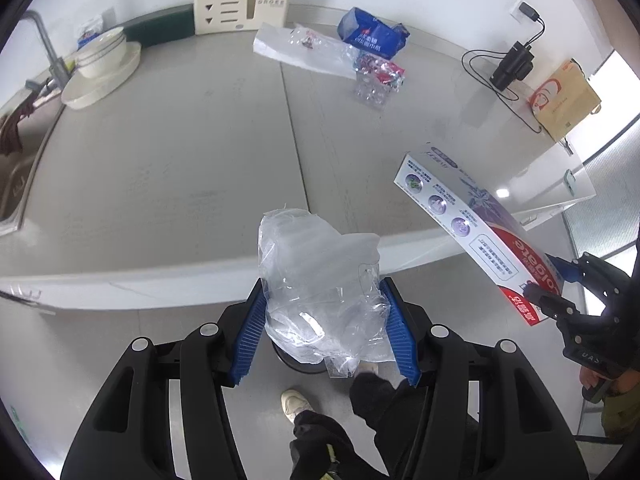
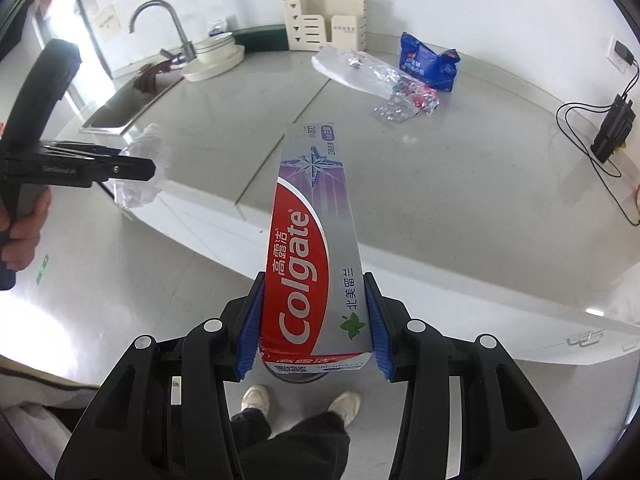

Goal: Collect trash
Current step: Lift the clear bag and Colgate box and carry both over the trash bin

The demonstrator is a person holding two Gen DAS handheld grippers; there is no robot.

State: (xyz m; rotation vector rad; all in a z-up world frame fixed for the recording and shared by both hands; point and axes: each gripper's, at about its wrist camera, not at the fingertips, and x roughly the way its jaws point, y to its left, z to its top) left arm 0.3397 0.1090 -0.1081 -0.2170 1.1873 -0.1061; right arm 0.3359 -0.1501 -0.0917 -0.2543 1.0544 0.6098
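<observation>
Left tongs held off table edge, clamped on crumpled clear plastic bag. Right tongs grip toothpaste box base; long axis points forward over table.

A kitchen: a steel sink with a curved faucet is set into the grey bench, stacked bowls and plates beside it, a cream utensil holder against the wall.
</observation>
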